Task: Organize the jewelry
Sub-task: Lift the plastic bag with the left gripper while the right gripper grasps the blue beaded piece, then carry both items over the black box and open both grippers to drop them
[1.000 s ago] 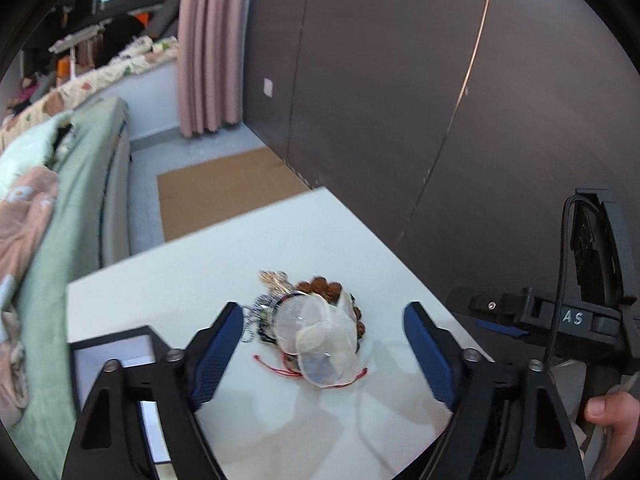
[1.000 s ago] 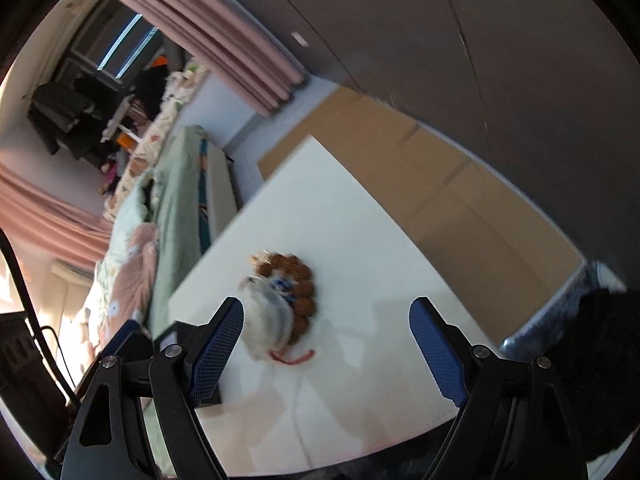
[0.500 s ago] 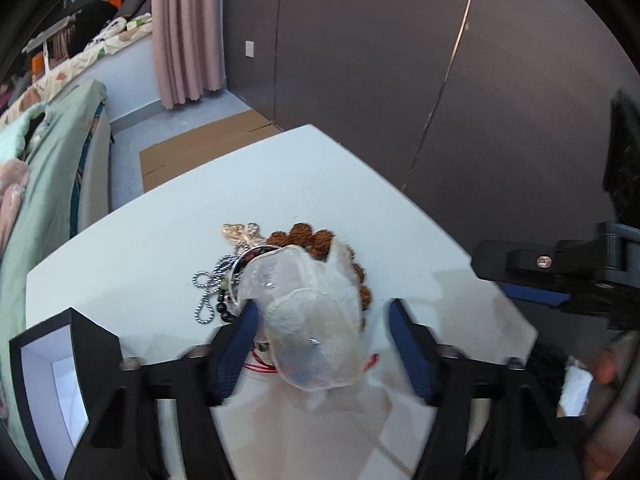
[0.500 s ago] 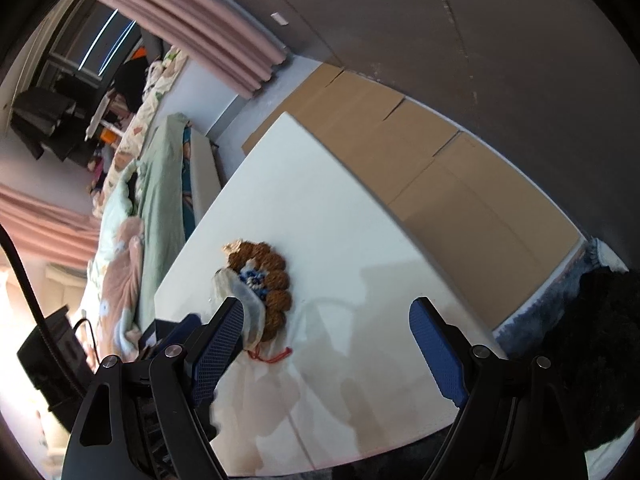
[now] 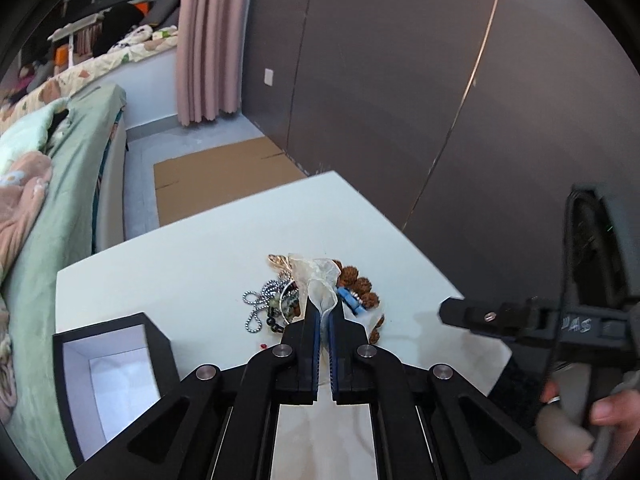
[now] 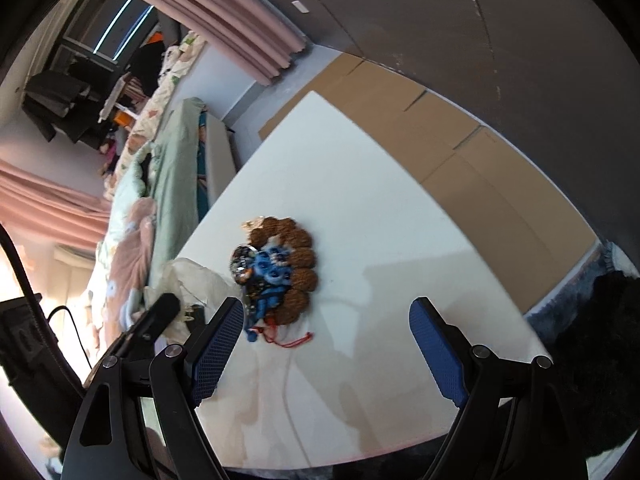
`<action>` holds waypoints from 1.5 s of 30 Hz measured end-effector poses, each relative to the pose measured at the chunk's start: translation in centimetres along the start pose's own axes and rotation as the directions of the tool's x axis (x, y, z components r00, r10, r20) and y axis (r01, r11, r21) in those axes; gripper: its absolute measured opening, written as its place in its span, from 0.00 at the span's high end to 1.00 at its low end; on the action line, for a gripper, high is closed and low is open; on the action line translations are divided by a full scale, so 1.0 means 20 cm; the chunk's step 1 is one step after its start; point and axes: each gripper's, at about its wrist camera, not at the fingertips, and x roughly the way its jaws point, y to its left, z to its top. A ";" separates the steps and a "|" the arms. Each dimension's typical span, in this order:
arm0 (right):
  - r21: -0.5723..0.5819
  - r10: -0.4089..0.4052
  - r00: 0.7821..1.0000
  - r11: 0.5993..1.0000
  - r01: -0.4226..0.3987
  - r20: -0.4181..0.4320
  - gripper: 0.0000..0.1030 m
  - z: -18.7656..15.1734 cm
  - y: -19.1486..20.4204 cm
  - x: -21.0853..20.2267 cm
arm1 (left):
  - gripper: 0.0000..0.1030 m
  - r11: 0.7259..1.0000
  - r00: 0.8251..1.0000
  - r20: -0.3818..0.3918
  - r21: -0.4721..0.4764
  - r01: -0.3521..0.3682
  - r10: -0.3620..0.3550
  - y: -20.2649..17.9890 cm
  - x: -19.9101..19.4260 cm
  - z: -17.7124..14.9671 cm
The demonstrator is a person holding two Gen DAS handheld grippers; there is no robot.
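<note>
My left hand-held gripper (image 5: 325, 312) is clamped on the thin plastic bag (image 5: 320, 284), just above the jewelry pile (image 6: 276, 276) on the surface (image 5: 200, 248). My right hand-held gripper (image 6: 328, 344) hangs spread wide, holding nothing. The film could slip or snag a chain (image 5: 260, 304) and drag it as I pull toward the black box (image 5: 108, 372) on my left.

White table (image 6: 400, 240) lies bare right of the jewelry pile (image 6: 280, 268); black box (image 5: 116, 376) blocks its left.

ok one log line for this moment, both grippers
left gripper: shut on clear plastic bag | right gripper: open, holding nothing | jewelry pile: on white table
</note>
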 end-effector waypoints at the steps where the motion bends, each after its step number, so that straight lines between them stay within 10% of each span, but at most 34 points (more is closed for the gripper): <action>1: -0.004 0.006 1.000 1.000 -0.006 0.002 0.16 0.00 0.01 0.00 | 0.97 1.000 1.000 0.010 -0.006 0.006 -0.006 0.01 -0.02 0.01; 9: -0.041 0.038 0.999 0.998 -0.037 0.015 0.32 0.00 0.11 0.07 | 0.97 0.998 0.996 0.091 -0.061 0.025 -0.019 0.11 -0.18 0.07; 25: -0.211 -0.125 0.992 0.971 0.115 -0.035 0.35 0.11 0.37 0.33 | 0.97 0.984 0.991 0.131 -0.175 0.023 0.000 0.34 -0.28 0.08; 32: -0.272 -0.198 0.978 0.946 0.175 -0.061 0.74 0.13 0.41 0.44 | 0.97 0.978 0.991 0.137 -0.210 0.020 0.009 0.40 -0.32 0.07; 36: -0.222 -0.136 0.989 0.967 0.121 -0.054 0.90 0.13 0.35 0.39 | 0.97 0.973 0.990 0.137 -0.231 0.015 0.017 0.43 -0.33 0.06; 45: -0.196 -0.007 1.000 0.981 0.008 0.004 0.94 0.09 0.36 0.23 | 0.97 0.973 0.990 0.140 -0.230 0.000 0.033 0.43 -0.36 0.03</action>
